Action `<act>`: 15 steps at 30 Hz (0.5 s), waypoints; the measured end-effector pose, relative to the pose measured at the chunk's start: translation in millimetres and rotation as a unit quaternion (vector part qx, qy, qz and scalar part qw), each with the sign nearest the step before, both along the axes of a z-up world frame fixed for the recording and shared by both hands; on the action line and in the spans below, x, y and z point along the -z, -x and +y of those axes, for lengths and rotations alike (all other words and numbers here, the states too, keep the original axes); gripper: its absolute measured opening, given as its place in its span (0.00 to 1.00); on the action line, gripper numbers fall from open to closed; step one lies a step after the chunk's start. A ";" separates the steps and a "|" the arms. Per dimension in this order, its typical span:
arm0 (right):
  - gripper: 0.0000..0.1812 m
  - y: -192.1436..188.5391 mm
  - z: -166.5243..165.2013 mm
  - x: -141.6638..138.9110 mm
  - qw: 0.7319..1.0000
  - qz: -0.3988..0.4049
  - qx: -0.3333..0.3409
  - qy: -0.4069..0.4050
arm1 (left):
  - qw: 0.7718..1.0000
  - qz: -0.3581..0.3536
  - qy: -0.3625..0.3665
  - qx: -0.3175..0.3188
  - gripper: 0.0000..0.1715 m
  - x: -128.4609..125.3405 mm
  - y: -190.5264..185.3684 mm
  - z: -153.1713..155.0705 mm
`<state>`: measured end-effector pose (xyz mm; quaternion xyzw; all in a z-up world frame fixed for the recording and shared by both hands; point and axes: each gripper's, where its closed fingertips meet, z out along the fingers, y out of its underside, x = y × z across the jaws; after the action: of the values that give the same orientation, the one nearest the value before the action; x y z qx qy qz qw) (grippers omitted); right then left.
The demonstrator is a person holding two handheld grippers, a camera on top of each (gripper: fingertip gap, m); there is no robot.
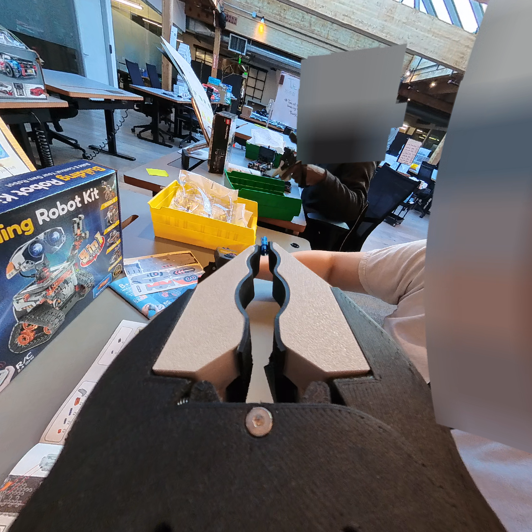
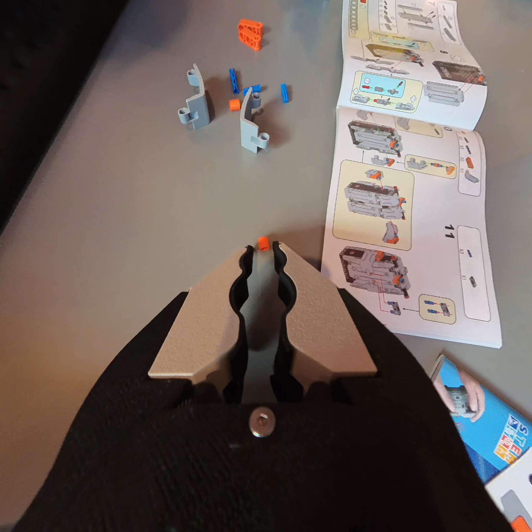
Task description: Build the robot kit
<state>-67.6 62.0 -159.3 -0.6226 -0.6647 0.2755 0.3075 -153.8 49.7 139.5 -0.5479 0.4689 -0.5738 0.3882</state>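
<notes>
My left gripper (image 1: 264, 249) is shut on a small blue pin (image 1: 264, 247), held at its fingertips above the grey table (image 1: 74, 342), in front of a person's forearm (image 1: 322, 266). My right gripper (image 2: 262, 244) is shut on a small orange bushing (image 2: 262, 243) at its fingertips, above the table (image 2: 129, 201). Ahead of it lie two grey curved panel pieces (image 2: 195, 100) (image 2: 251, 123), several blue pins (image 2: 234, 80), another orange bushing (image 2: 234, 104) and an orange beam piece (image 2: 250, 34).
An open instruction booklet (image 2: 403, 172) lies right of the right gripper, a blue leaflet (image 2: 489, 426) nearer. In the left view stand a robot kit box (image 1: 57, 250), a yellow bin (image 1: 201, 221) of plastic bags, green bins (image 1: 264, 193) and sticker sheets (image 1: 164, 270). A person sits beyond. About 30 cm separates my left fingertips from my right. The right tips stand about 20 cm off the orange beam piece (image 2: 250, 34).
</notes>
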 end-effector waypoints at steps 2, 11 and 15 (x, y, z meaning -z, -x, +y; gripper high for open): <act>0.07 -0.2 -0.8 2.2 1.000 -0.001 0.000 0.006 | 1.000 0.002 0.002 0.000 0.02 1.1 -0.8 0.6; 0.03 -6.5 -0.7 2.9 0.999 -0.030 0.016 -0.003 | 1.000 0.014 0.007 0.001 0.02 5.5 -1.8 0.9; 0.03 -52.7 -7.2 -2.6 0.965 -0.242 -0.017 -0.102 | 1.000 0.011 0.005 -0.010 0.02 2.8 4.2 3.1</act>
<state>-15.0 54.8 -156.7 -0.6248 -0.7545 0.0524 0.1941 -158.0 52.7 136.6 -0.5605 0.4651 -0.5662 0.3860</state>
